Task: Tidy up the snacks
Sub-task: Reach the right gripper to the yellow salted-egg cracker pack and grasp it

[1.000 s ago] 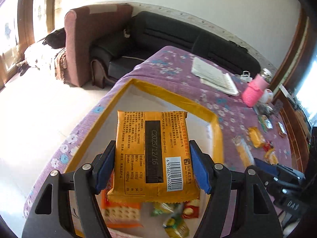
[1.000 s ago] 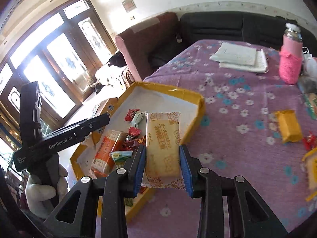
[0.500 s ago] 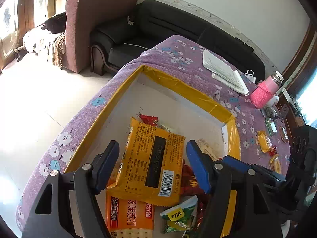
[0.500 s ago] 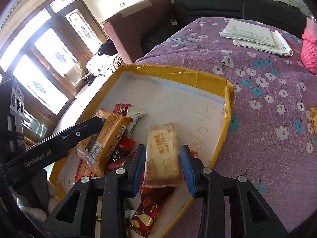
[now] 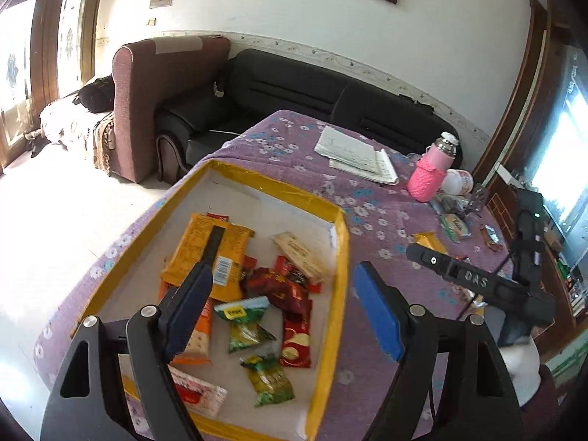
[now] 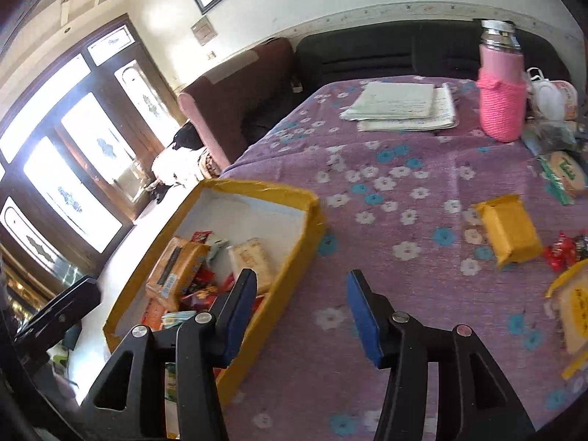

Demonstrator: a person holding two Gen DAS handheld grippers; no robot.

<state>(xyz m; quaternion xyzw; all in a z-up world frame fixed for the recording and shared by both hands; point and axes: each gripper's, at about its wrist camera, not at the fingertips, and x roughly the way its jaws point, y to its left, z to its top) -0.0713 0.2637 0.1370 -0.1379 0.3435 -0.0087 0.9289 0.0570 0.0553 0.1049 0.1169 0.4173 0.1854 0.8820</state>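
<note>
Both your left claw (image 5: 283,305) and right claw (image 6: 299,308) are spread and empty. The orange packet (image 6: 509,229) lies on the bench (image 6: 386,154), outside the box (image 6: 294,253); reaching carelessly may knock the box wall.

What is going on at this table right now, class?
A person with a handheld claw in each hand is sorting snacks into a yellow-edged cardboard box on a purple flowered tablecloth. Both the left claw and right claw are open and empty. A large orange packet and a pale cracker packet lie in the box among other snacks. A small orange packet and others lie outside it on the cloth.
</note>
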